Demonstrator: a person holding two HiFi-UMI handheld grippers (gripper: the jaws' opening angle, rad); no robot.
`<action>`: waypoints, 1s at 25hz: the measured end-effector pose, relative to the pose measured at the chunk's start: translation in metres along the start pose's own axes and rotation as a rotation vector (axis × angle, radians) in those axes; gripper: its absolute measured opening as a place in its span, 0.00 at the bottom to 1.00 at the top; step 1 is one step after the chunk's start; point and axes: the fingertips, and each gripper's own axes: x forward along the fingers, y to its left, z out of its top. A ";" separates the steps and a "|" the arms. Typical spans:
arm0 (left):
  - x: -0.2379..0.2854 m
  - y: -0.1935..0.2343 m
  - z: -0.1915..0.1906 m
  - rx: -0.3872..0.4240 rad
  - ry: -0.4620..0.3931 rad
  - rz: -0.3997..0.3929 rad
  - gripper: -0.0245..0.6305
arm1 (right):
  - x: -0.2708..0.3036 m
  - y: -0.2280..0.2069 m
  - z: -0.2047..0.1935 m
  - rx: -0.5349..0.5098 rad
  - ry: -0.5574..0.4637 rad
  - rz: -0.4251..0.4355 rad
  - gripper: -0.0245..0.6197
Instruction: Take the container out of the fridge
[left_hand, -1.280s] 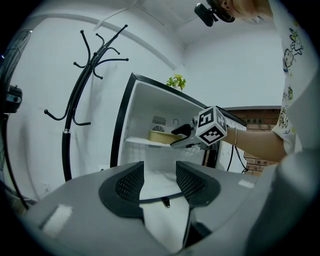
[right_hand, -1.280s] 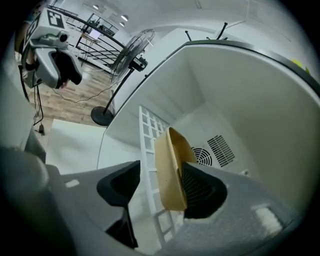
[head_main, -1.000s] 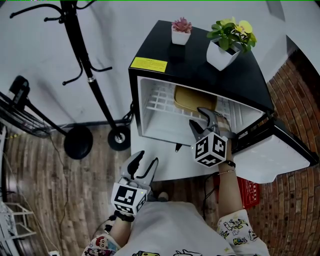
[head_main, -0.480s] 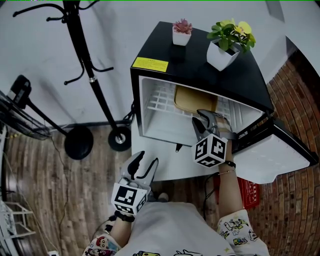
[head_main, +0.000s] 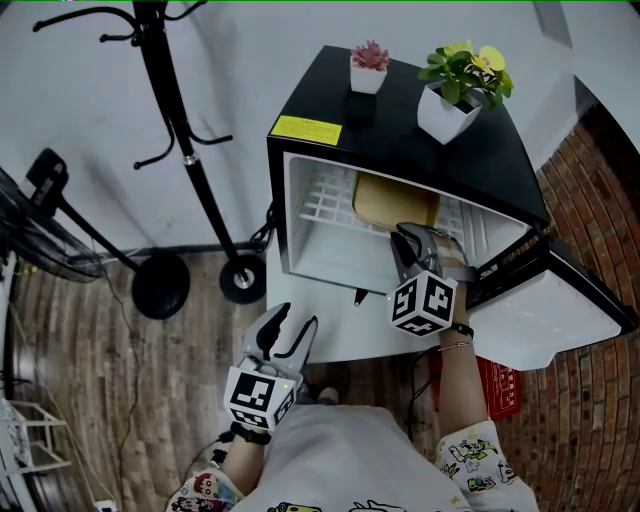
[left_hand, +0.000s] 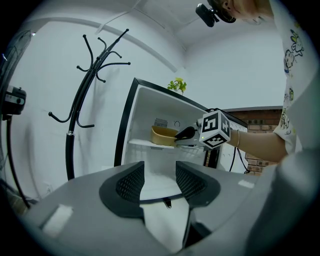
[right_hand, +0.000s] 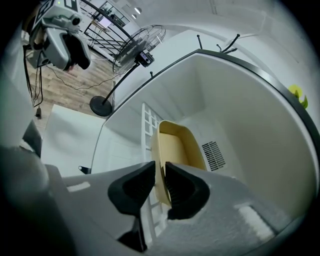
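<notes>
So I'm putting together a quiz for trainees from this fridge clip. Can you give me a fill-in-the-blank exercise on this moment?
1. Inside the mini fridge, the tan container rests on a white wire ____.
2. The right gripper is closing its jaws around the container's ____.
3. The left gripper, held low in front of the fridge, has ____ between its jaws.
4. The fridge's door stands ____.

Missing words: shelf; rim; nothing; open
</notes>
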 end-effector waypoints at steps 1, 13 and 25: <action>0.000 0.000 0.000 0.000 -0.001 -0.001 0.33 | 0.000 0.000 0.000 -0.004 0.000 -0.004 0.13; -0.003 -0.001 0.001 0.007 -0.003 -0.001 0.33 | -0.004 0.002 -0.001 -0.045 0.015 0.000 0.06; -0.012 -0.001 0.003 0.013 -0.011 0.012 0.33 | -0.016 0.008 0.002 -0.046 0.011 0.015 0.05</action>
